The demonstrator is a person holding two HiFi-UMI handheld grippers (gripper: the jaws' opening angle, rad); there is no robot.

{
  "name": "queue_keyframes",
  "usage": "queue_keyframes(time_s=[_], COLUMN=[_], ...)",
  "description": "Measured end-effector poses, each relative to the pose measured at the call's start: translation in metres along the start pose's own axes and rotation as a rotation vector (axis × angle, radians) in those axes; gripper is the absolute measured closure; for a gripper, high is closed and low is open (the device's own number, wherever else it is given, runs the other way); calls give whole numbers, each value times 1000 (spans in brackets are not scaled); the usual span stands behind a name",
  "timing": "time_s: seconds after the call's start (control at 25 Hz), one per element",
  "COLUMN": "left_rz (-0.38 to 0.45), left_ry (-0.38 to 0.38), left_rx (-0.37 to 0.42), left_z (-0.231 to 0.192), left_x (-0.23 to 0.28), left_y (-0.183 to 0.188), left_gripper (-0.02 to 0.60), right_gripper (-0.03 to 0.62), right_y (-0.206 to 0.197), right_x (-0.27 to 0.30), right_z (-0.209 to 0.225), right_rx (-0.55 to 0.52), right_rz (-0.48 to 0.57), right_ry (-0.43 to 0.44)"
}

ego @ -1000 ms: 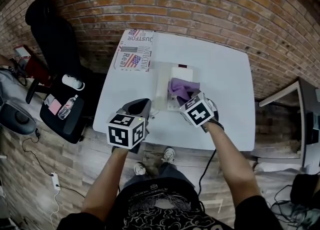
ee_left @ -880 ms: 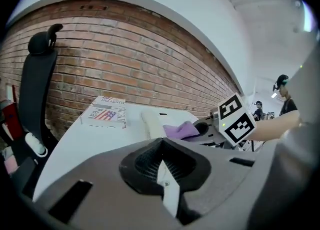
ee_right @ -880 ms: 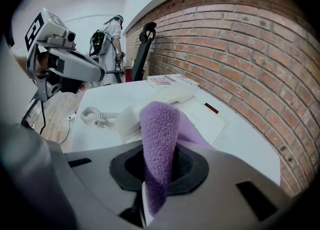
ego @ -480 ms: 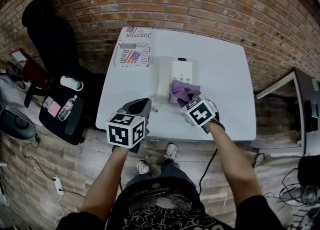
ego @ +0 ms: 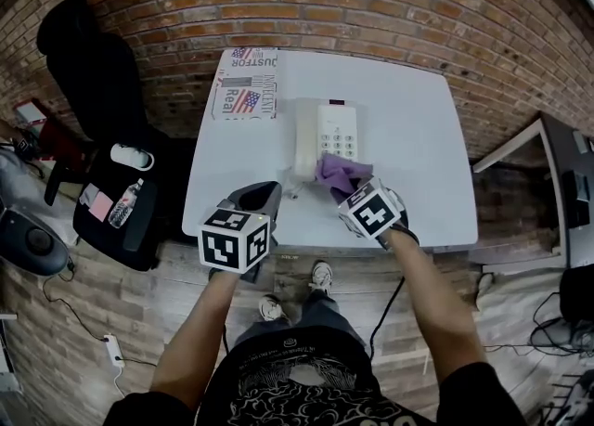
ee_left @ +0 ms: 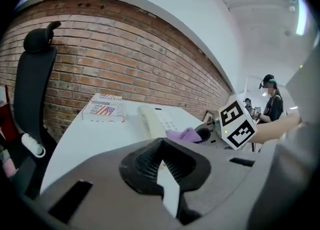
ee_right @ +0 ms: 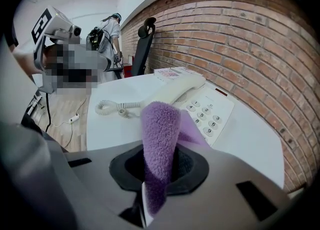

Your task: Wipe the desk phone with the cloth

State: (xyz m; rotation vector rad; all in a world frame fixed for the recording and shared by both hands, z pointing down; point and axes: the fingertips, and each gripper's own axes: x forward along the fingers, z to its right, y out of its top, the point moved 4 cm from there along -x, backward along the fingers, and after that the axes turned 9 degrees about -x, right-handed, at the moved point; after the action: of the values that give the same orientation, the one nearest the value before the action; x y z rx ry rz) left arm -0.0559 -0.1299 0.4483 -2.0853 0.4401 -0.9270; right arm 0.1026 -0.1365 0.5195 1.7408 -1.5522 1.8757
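Observation:
A white desk phone (ego: 327, 138) lies on the white table (ego: 418, 136), its handset on the left side and its keypad bare. The phone (ee_right: 202, 104) fills the middle of the right gripper view. My right gripper (ego: 345, 183) is shut on a purple cloth (ego: 336, 173), which rests at the phone's near edge. The cloth (ee_right: 159, 149) sticks up between the jaws in the right gripper view. My left gripper (ego: 260, 200) hangs over the table's front left edge, shut, with nothing in it. The left gripper view shows the phone (ee_left: 155, 121) and the cloth (ee_left: 183, 135) ahead of it.
A printed cardboard box (ego: 246, 85) lies at the table's back left corner. The coiled phone cord (ee_right: 115, 107) runs off the handset's near end. A black office chair (ego: 93, 90) stands left of the table. A brick wall lies behind. A person stands in the background.
My right gripper has drawn the cloth back toward me, off the keypad to the phone's near edge. The left gripper has held its place.

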Motion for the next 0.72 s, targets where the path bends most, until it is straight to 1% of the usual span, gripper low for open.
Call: queue_keyframes(time_s=[0.24,0.4,0.52,0.72], left_rz=[-9,-4,5,17], left_ry=[-19,-33,-42,-39], left_rx=[11,16,19,17], left_z=[2,4,6,7], left_x=[-2,0,4,10], left_y=[-1,3,9,18], left_gripper=[575,575,575,575], right_gripper=[548,548,548,549], right_y=[-7,-7,0,22], right_x=[-4,-13,-26,-52], right_z=[-11,-10,2,33], right_rx=[-4,-13,-20,-36], right_rz=[-17,-17,-2,41], right_ry=[4,-13,-47,-108])
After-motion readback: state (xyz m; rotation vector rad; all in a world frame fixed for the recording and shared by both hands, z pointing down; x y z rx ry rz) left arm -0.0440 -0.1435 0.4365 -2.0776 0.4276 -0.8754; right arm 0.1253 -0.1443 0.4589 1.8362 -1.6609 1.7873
